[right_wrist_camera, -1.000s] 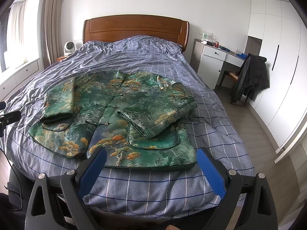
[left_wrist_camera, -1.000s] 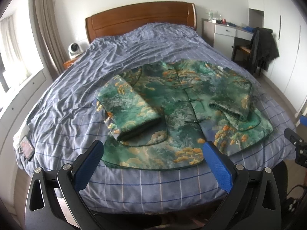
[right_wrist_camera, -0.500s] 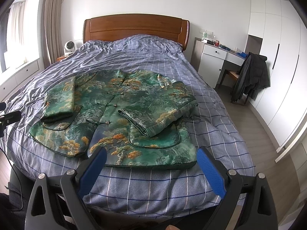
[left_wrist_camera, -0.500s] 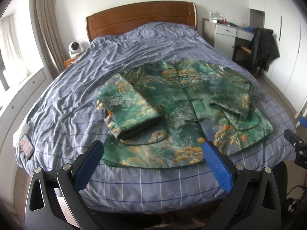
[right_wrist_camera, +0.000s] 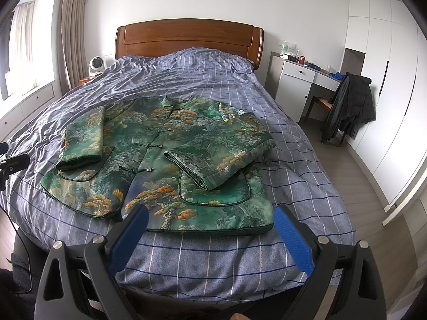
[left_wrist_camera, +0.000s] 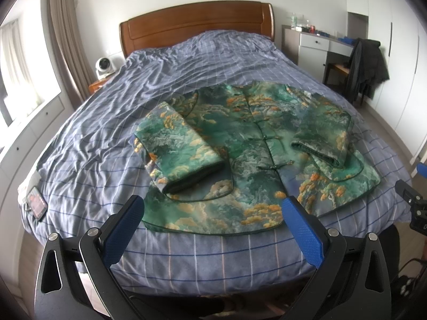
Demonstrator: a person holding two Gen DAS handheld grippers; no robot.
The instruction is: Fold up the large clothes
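Note:
A green brocade jacket (left_wrist_camera: 248, 157) with orange cloud patterns lies flat, front up and buttoned, on the bed; it also shows in the right wrist view (right_wrist_camera: 165, 160). Both sleeves are folded in over its front: the left sleeve (left_wrist_camera: 178, 146) and the right sleeve (right_wrist_camera: 221, 157). My left gripper (left_wrist_camera: 213, 213) is open and empty, held above the bed's foot edge just short of the jacket's hem. My right gripper (right_wrist_camera: 210, 224) is open and empty, near the hem's right part.
The bed (left_wrist_camera: 106, 138) has a blue checked cover and a wooden headboard (right_wrist_camera: 186, 37). A phone (left_wrist_camera: 36, 205) lies at the bed's left edge. A white desk (right_wrist_camera: 301, 82) and a chair with a dark coat (right_wrist_camera: 349, 106) stand to the right. A small fan (right_wrist_camera: 94, 65) sits on the nightstand.
Both grippers have crept slightly forward toward the jacket's hem. The jacket has not moved, and both grippers stay open.

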